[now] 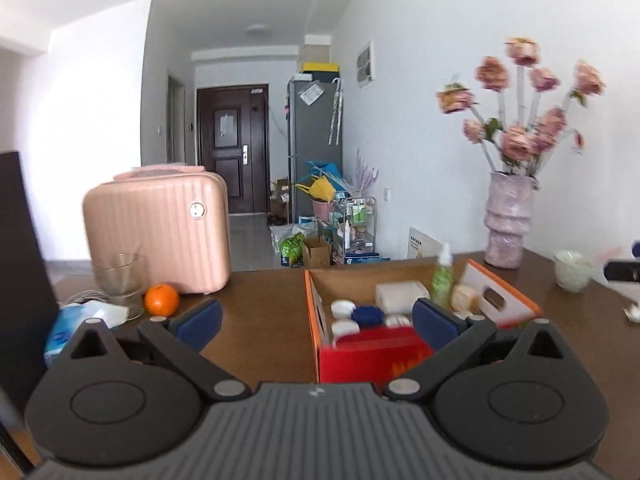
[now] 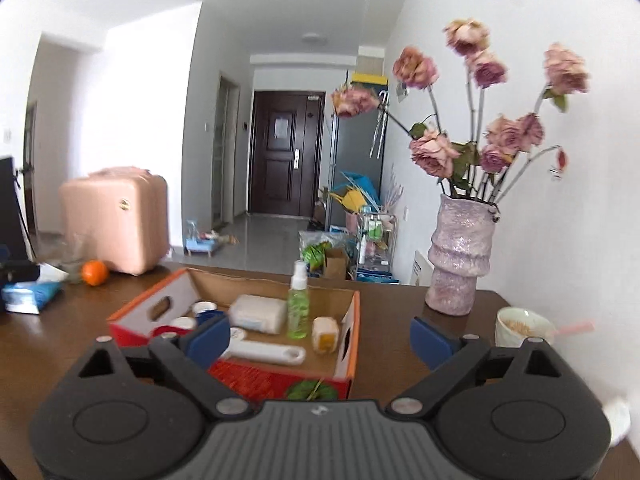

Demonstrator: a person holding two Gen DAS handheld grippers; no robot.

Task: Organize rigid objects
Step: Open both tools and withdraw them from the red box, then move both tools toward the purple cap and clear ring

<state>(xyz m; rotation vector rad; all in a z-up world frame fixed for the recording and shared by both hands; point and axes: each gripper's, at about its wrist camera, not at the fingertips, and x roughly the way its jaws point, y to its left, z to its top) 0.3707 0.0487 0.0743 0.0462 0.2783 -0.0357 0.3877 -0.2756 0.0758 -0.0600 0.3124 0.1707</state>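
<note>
This is a lived-in home, an apartment's main room opening onto an entry hall. A dark panelled front door [image 1: 232, 148] closes the hallway, with a grey fridge [image 1: 314, 148] beside it and household clutter on the floor at its foot. On the brown wooden bench [image 1: 260, 312] stand a pink vase of dried roses [image 2: 460, 256], a pink hard-shell case [image 1: 160, 232], an orange [image 1: 161, 299] and a drinking glass [image 1: 120, 280].
</note>
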